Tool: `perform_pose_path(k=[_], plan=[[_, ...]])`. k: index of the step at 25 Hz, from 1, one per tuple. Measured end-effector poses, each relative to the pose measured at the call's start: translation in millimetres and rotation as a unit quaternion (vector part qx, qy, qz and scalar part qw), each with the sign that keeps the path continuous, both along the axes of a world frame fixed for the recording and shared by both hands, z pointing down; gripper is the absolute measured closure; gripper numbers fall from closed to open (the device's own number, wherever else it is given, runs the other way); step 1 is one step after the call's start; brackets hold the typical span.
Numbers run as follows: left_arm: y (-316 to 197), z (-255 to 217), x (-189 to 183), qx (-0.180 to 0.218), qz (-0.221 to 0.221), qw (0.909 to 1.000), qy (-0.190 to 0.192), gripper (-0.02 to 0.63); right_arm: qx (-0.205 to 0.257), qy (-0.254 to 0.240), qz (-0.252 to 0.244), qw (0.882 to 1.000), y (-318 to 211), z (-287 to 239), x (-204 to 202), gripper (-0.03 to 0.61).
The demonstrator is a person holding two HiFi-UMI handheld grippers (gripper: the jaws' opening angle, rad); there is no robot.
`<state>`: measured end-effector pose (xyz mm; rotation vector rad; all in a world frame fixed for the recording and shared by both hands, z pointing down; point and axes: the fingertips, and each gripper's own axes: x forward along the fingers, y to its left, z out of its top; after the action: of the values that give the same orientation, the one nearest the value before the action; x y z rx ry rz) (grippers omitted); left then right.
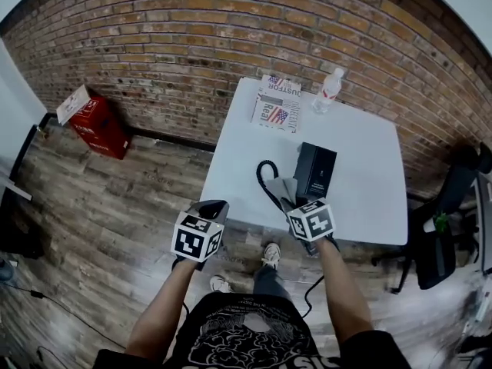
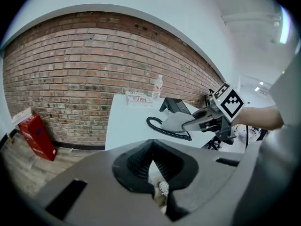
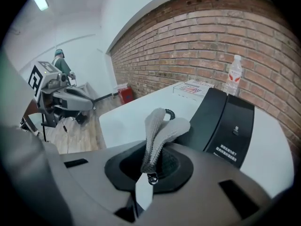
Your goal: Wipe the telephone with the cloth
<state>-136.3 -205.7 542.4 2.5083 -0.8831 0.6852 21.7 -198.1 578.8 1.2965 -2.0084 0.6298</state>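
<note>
A black telephone stands on the white table, with its coiled cord lying to its left. My right gripper is shut on a grey cloth, which hangs just left of the phone's near end. In the right gripper view the cloth rises folded from the shut jaws, with the telephone close on the right. My left gripper hovers off the table's front left edge, over the floor; it is shut and holds nothing.
At the table's far edge stand a water bottle and a printed flat box. A brick wall runs behind. On the floor at the left is a red box, and an office chair stands to the right.
</note>
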Motion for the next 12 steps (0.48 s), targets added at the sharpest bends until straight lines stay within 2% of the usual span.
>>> perform_pose_path(k=[7,12], plan=[[6,-15,3,0.016,0.021,0.9996,0.001,0.607,0.07,-0.033,0.045,0.996,11,-54,3,0.568],[-4,-38,11,0.037,0.024,0.999,0.009,0.607,0.132,-0.046,0.082,0.987,21,-105,18,0.568]])
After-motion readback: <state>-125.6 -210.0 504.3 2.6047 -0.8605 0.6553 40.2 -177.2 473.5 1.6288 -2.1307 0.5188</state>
